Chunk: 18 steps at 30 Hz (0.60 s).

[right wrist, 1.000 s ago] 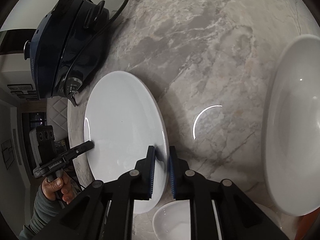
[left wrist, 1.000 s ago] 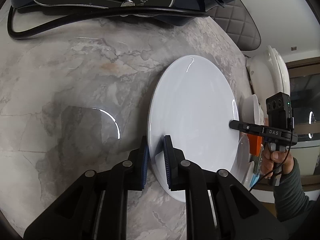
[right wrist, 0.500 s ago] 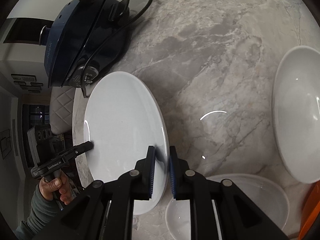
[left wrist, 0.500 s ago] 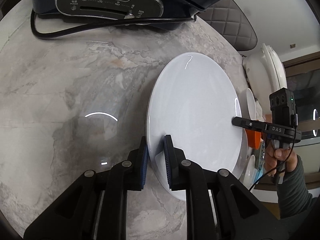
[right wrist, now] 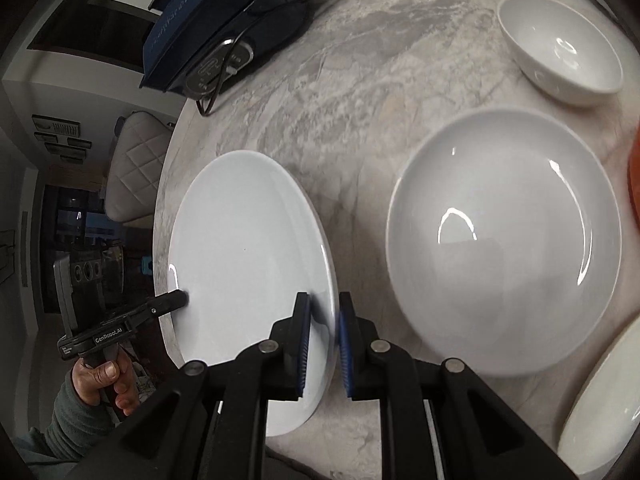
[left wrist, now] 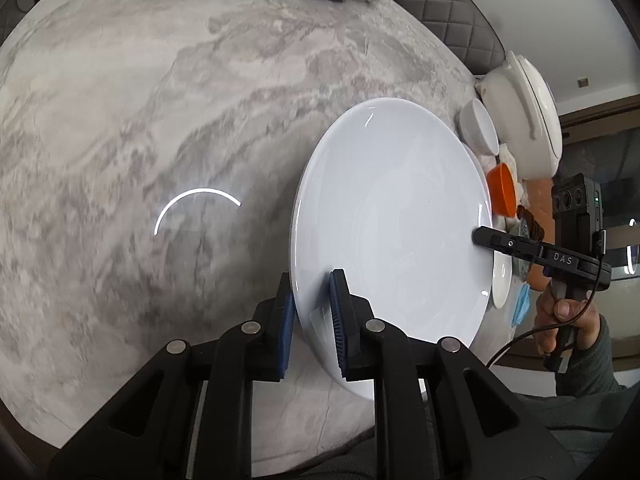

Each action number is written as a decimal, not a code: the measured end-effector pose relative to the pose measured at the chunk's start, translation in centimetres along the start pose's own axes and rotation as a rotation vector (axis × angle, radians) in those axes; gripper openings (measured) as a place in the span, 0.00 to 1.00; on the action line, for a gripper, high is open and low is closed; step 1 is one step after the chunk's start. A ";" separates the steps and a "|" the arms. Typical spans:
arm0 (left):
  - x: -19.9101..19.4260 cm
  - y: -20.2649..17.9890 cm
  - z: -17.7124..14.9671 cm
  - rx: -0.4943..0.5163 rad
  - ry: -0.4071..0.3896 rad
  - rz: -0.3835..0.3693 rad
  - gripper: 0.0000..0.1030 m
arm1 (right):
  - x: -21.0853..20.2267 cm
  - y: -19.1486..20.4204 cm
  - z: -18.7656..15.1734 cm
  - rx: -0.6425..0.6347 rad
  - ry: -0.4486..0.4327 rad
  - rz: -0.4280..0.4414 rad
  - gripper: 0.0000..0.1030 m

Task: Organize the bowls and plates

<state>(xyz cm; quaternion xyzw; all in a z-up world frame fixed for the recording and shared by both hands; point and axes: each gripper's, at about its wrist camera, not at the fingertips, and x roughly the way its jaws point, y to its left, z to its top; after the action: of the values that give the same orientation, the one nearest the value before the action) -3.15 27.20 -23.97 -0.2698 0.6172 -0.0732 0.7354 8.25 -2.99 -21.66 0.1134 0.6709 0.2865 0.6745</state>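
A large flat white plate hangs tilted above the marble table, held at opposite rims by both grippers. My left gripper has its blue pads on the near rim, and its jaws are opening slightly with the rim still between them. My right gripper is shut on the other rim of the same plate. Each gripper shows in the other's view, the right gripper and the left gripper, each in a hand. A wide deep white plate lies just right of the carried one.
A small white bowl sits at the far right, and another white dish lies at the lower right. An orange bowl, a white lidded pot and a dark blue appliance with its cord stand around the table's edge.
Both grippers have carried the plate up and across the table, away from the blue appliance. The deep white plate and small bowl now show fully in the right wrist view.
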 end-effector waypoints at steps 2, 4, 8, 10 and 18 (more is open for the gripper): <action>0.6 0.7 -2.5 -0.013 0.017 0.006 0.16 | 0.7 -0.1 -2.5 0.008 0.009 -0.011 0.15; 1.3 1.3 -4.6 -0.017 0.034 0.009 0.16 | 1.8 -0.3 -4.5 0.014 0.023 -0.032 0.15; 2.3 1.8 -7.7 0.017 0.044 0.036 0.17 | 3.7 -0.9 -7.5 0.049 0.046 -0.050 0.16; 2.5 1.9 -8.4 0.030 0.045 0.038 0.17 | 4.2 -1.3 -8.5 0.059 0.046 -0.056 0.16; 4.3 1.3 -7.1 0.097 0.024 0.052 0.17 | 4.7 -1.8 -9.9 0.059 -0.006 -0.084 0.18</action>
<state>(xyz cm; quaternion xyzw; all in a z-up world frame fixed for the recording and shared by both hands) -9.25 24.25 -28.97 -0.2166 0.6287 -0.0871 0.7418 -1.27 -4.21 -27.33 0.1055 0.6813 0.2376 0.6843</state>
